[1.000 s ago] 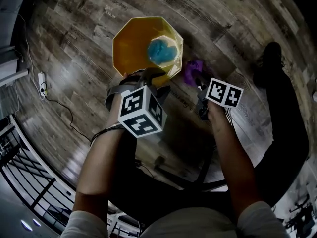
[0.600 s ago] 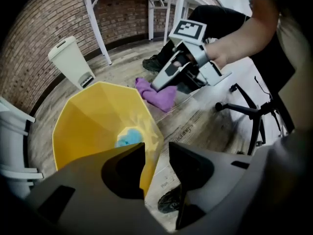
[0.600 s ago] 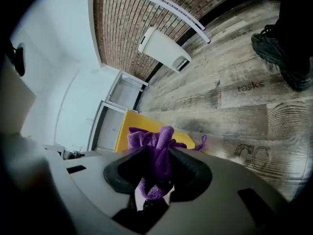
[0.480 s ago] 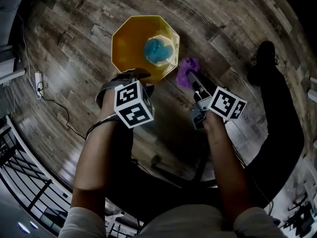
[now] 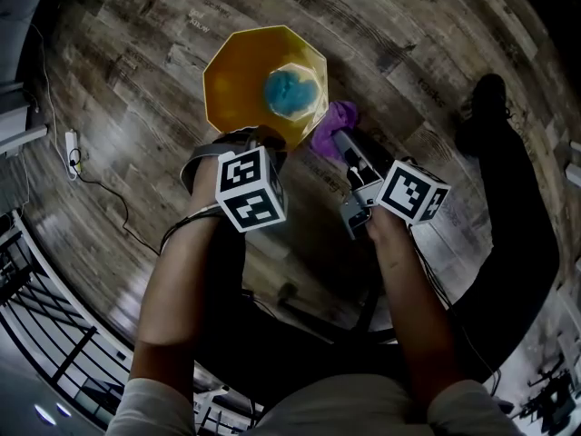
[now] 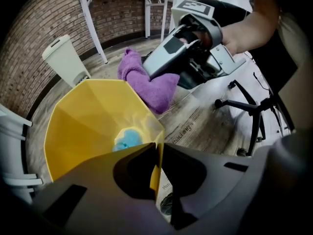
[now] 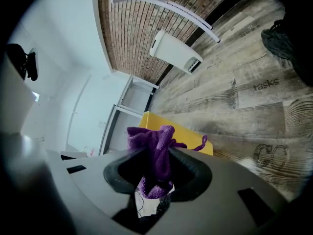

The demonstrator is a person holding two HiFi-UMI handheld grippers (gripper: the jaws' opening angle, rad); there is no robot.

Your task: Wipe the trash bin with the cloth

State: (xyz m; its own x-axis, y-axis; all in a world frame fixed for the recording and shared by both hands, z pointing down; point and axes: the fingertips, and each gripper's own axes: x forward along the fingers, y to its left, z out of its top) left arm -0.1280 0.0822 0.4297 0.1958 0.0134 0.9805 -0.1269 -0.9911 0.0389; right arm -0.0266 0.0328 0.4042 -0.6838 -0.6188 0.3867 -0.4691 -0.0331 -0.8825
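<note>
Two grips set: left hand-held gripper [image 6: 157,153], jaws just closing, pinches near rim of the yellow trash bin [image 5: 238,84]; right hand-held gripper [image 7: 154,154] clamps the purple cloth [image 5: 334,118] just right of it, so keep bin steady, press cloth flat on wall.

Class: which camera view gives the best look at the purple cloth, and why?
The left gripper view: the purple cloth shows nearly whole, gripped by the right gripper beside the yellow bin. The right gripper view shows only a bunch pinched between its jaws; the head view, just a small purple patch.
</note>
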